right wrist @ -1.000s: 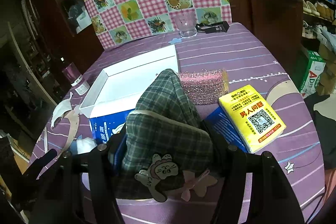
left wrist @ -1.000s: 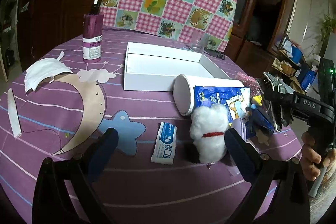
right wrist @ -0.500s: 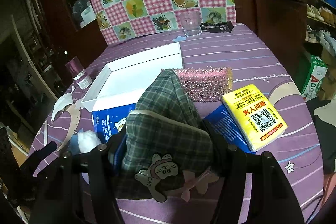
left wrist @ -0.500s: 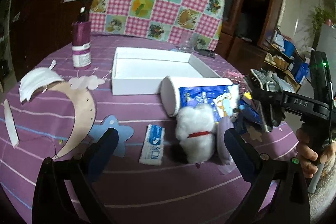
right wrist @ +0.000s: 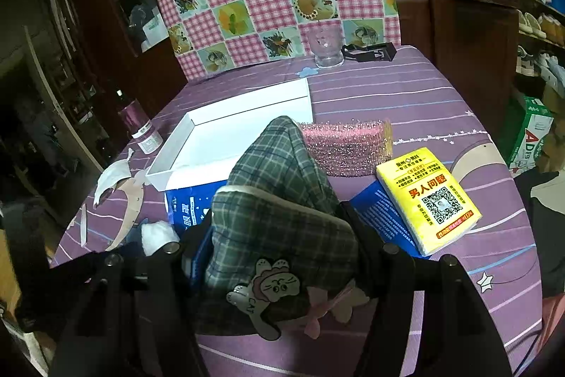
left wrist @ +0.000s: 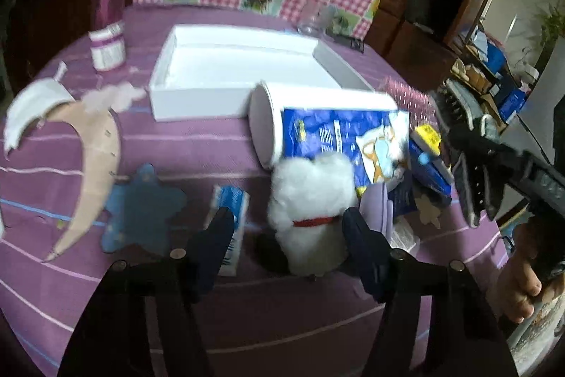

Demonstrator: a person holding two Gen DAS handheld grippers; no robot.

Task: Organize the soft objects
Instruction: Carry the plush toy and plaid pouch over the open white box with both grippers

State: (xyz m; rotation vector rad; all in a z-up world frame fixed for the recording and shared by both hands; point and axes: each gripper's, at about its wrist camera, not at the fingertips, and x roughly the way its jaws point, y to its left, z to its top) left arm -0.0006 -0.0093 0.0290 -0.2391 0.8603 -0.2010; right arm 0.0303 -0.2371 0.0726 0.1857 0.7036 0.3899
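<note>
A white fluffy plush toy (left wrist: 310, 196) with a red collar lies on the purple tablecloth. My left gripper (left wrist: 287, 228) is partly closed around it, with the right finger at the toy and a gap on the left. My right gripper (right wrist: 279, 228) is shut on a green plaid slipper (right wrist: 275, 200) with a pink cat patch and holds it above the table; it also shows in the left wrist view (left wrist: 473, 186). An empty white box (left wrist: 240, 69) stands at the back; it also shows in the right wrist view (right wrist: 226, 136).
A blue-and-white tissue roll pack (left wrist: 335, 133) lies in front of the box. A small tissue packet (left wrist: 231, 204), a pink glitter pouch (right wrist: 346, 143), a yellow tissue pack (right wrist: 429, 196), a purple bottle (left wrist: 106, 34), a glass (right wrist: 326, 48) and a face mask (left wrist: 31, 105) lie around.
My left gripper has moved forward to the plush toy and its fingers have closed in around it. My right gripper still holds the slipper and has shifted slightly.
</note>
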